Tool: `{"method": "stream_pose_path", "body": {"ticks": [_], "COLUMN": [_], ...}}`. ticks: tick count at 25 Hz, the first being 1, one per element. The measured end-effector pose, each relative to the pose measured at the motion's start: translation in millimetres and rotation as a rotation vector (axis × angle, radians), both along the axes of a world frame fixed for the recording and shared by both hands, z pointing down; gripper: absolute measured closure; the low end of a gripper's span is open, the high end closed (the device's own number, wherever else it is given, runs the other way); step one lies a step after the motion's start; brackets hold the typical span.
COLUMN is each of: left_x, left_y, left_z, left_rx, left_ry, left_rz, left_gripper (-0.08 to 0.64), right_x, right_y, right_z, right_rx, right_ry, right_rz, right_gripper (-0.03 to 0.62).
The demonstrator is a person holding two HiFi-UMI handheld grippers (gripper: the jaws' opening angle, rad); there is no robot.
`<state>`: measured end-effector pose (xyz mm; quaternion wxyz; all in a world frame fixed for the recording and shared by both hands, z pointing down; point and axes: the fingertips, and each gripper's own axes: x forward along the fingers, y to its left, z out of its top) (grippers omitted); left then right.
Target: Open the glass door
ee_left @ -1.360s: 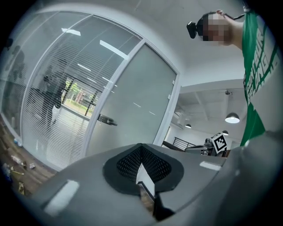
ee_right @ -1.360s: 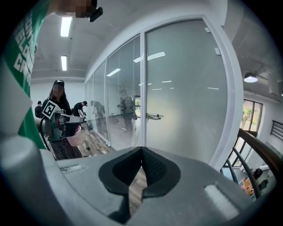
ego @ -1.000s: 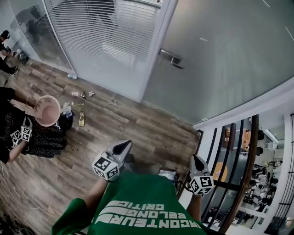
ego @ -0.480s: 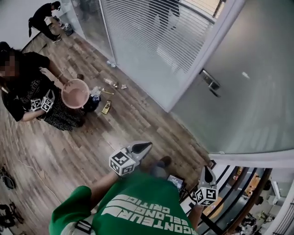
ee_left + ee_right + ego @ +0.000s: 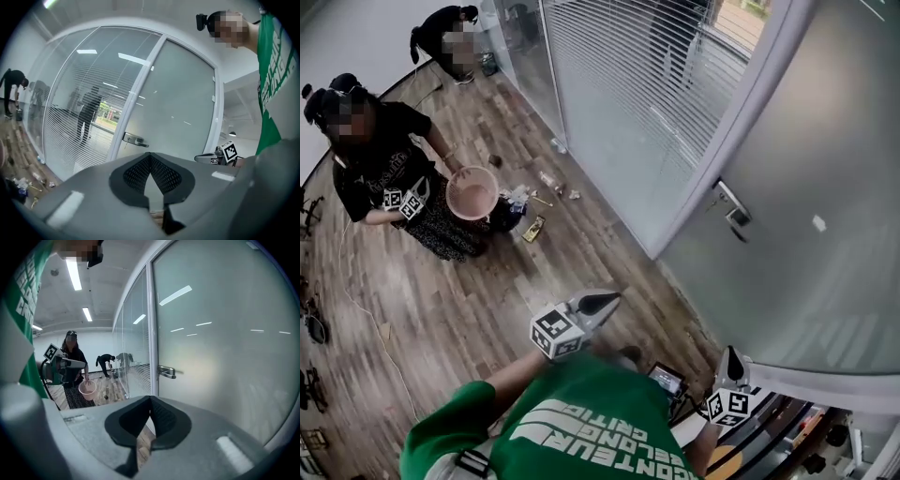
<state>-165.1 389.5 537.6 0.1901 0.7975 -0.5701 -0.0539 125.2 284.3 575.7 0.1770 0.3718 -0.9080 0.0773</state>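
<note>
Head view: frosted glass door [image 5: 811, 141], silver lever handle [image 5: 729, 208] near its left edge.

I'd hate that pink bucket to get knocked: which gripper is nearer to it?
Left. The left gripper is across the floor from the pink bucket, which another person holds; the right gripper is farther off, on the wearer's other side, beside the glass door.

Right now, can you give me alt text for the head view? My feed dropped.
A frosted glass door with a metal lever handle fills the right; the left hand-held gripper and right hand-held gripper, both shut and empty, are short of it. At left, a person in black holds a pink basket.
</note>
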Motion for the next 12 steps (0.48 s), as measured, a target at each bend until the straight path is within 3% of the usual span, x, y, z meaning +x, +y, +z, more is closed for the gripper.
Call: {"method": "stream_pose_path", "body": {"ticks": [6, 12], "left_x": [14, 26], "left_y": [-14, -28], "left_z": [2, 4], "left_rx": [-0.015, -0.036], "left_ry": [-0.001, -0.008], "left_rz": [-0.042, -0.028], "left_gripper": [0.543, 0.543], "right_x": [-6, -11], "right_y": [-25, -40], "right_z": [7, 13], "right_rx": [0.005, -0.001], "right_ry": [0.004, -0.007], "right_rz": [-0.092, -0.123], "right_gripper": [0.598, 0.598]}}
